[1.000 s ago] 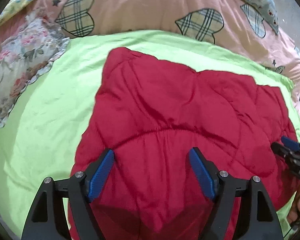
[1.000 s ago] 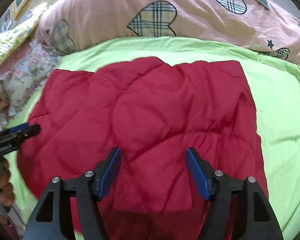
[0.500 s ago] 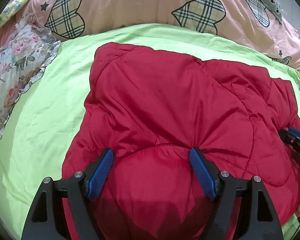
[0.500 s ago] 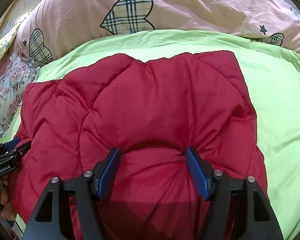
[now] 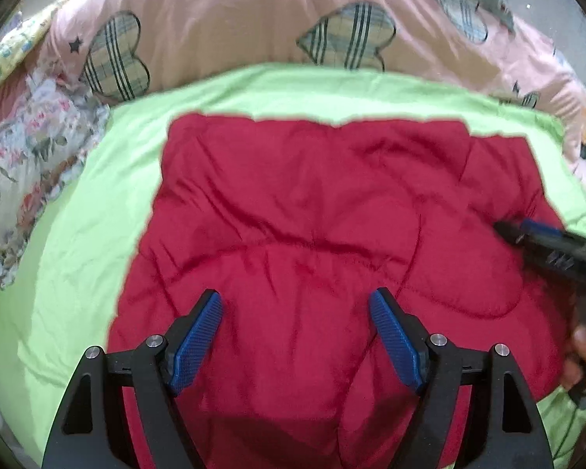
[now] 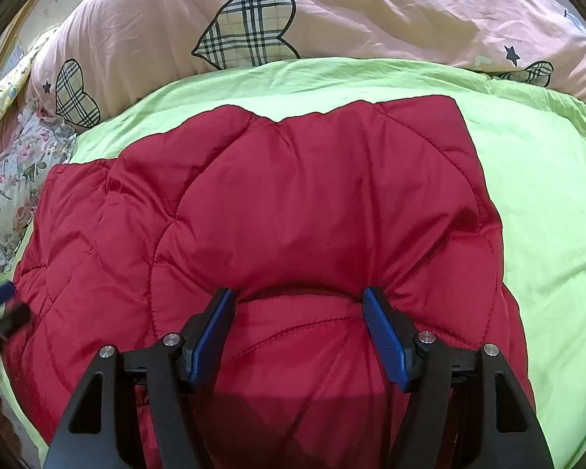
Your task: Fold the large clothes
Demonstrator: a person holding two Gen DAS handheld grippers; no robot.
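A red quilted padded garment (image 5: 312, 211) lies spread on a lime-green sheet (image 5: 70, 258); it also fills the right wrist view (image 6: 293, 203). My left gripper (image 5: 295, 312) is open, its blue pads over the garment's near left part. My right gripper (image 6: 299, 312) is open, its pads pressing into the puffy fabric, which bulges between them. The right gripper also shows at the right edge of the left wrist view (image 5: 543, 238). The left gripper shows blurred at the left edge of the right wrist view (image 6: 0, 305). The garment's near edge is hidden under the grippers.
A pink quilt with plaid hearts (image 6: 254, 27) is bunched along the far side of the sheet. A floral pillow (image 5: 23, 164) lies at the left. Bare green sheet (image 6: 547, 215) lies right of the garment.
The left gripper has pulled back and up from the garment, so more sheet shows. The right gripper has pushed forward, lower into the fabric. Both stayed open.
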